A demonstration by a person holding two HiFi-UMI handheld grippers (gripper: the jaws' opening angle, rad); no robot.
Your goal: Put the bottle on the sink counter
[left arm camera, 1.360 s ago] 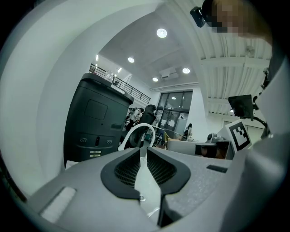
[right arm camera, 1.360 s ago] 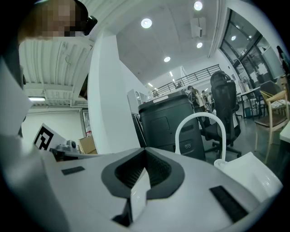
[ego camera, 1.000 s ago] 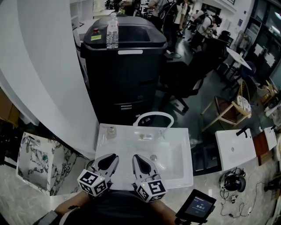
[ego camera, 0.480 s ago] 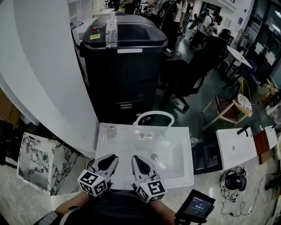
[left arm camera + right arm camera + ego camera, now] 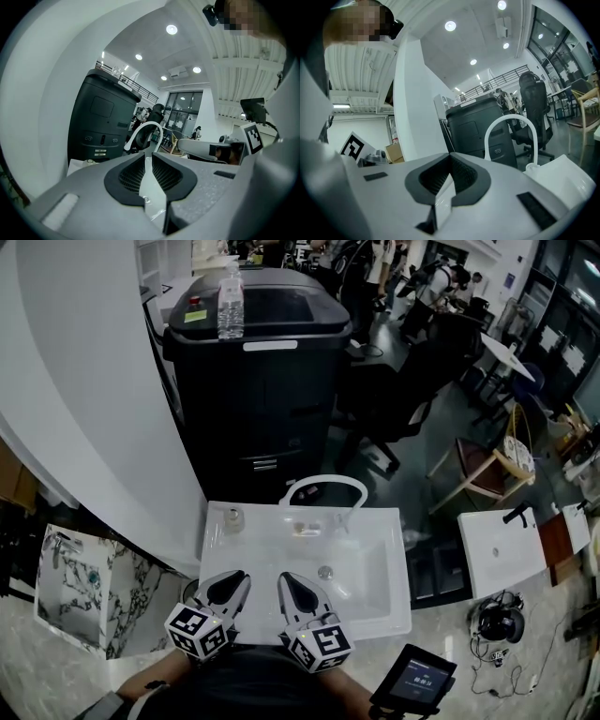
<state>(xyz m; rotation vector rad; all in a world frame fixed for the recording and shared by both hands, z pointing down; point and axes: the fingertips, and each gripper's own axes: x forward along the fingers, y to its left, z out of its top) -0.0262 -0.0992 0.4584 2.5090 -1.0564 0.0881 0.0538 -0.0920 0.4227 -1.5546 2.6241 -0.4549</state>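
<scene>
Two clenched, empty tools, left gripper [image 5: 240, 576] and right gripper [image 5: 284, 577]; bottle [image 5: 230, 304] upright beyond.
Open office floor with a wooden chair [image 5: 473, 470]; tall black cabinet [image 5: 272, 399] bearing the clear bottle on its top, long axis vertical, cap up, well apart from the white sink counter [image 5: 382, 521] with its arched faucet [image 5: 323, 481], whose near rim both grippers overhang.

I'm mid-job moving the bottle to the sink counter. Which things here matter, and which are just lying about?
For the job:
- bottle, standing on the black machine
- sink counter
- left tongs and right tongs, both shut and empty

Lying about:
- tablet
- headphones
- wooden chair
- second sink
</scene>
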